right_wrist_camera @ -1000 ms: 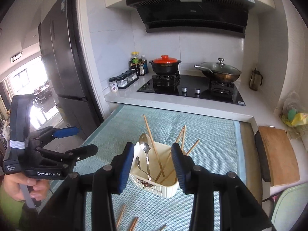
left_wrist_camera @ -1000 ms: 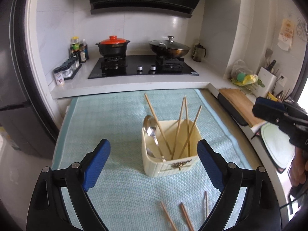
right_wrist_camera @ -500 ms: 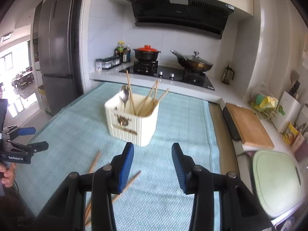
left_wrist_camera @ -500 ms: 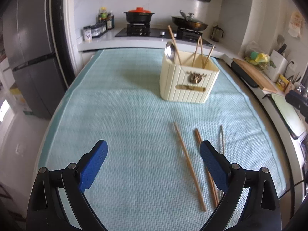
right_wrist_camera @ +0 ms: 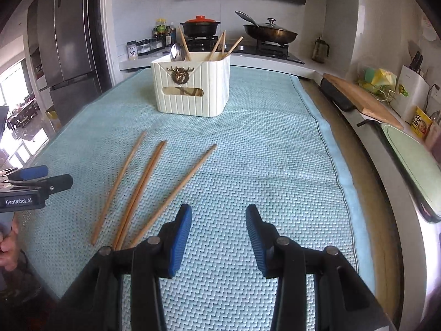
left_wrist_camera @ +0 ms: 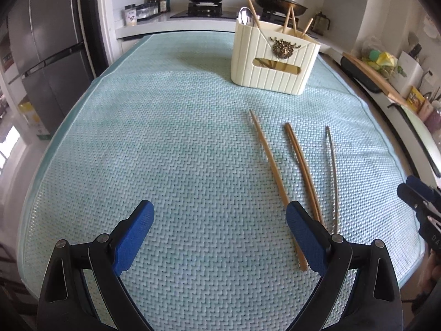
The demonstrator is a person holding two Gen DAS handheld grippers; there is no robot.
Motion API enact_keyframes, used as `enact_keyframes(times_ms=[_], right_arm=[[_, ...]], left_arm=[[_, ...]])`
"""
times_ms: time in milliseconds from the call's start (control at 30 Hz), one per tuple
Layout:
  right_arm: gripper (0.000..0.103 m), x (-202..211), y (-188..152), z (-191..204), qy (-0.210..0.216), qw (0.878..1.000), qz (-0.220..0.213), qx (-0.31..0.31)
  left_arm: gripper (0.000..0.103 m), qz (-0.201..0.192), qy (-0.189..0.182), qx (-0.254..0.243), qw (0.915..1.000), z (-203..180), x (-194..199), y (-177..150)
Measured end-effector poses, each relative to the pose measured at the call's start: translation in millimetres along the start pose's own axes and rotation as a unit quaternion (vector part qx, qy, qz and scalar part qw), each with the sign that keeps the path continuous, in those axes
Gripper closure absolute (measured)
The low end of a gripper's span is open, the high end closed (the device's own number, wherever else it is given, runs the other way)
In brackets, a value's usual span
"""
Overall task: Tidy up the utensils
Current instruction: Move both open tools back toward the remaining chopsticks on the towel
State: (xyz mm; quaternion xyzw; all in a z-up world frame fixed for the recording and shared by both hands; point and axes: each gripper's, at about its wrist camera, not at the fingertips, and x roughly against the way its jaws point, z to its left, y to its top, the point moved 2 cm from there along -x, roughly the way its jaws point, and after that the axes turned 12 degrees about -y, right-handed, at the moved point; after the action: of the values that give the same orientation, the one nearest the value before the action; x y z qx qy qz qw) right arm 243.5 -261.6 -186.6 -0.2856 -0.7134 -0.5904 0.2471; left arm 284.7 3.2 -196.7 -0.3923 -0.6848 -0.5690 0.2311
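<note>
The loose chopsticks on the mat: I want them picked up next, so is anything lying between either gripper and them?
Nothing visible. The chopsticks lie on bare mat, just ahead-left of the right gripper and beside the left gripper.

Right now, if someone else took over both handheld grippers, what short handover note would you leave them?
Left gripper: open, empty, low over the light blue woven mat.
Right gripper: open, empty, also low over the mat.
Cream ribbed utensil holder stands upright at the mat's far end.
Done: a metal spoon and four wooden chopsticks are already in the holder.
Left: four loose chopsticks lie on the mat, a single, a touching pair, and another single nearest the right gripper. In the left wrist view this last one looks greyer. None is gripped yet.
</note>
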Motion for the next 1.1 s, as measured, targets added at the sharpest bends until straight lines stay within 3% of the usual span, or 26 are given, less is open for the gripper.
enact_keyframes(times_ms=[533,1100], right_arm=[[0.061,-41,15,15,0.04,0.998,0.038,-0.03],[0.061,-57,14,9,0.034,0.997,0.058,-0.035]], left_arm=[[0.006,0.012,0.0,0.011,0.9999,6,-20,11],[0.006,0.019,0.027,-0.009,0.9994,5,-30,19]])
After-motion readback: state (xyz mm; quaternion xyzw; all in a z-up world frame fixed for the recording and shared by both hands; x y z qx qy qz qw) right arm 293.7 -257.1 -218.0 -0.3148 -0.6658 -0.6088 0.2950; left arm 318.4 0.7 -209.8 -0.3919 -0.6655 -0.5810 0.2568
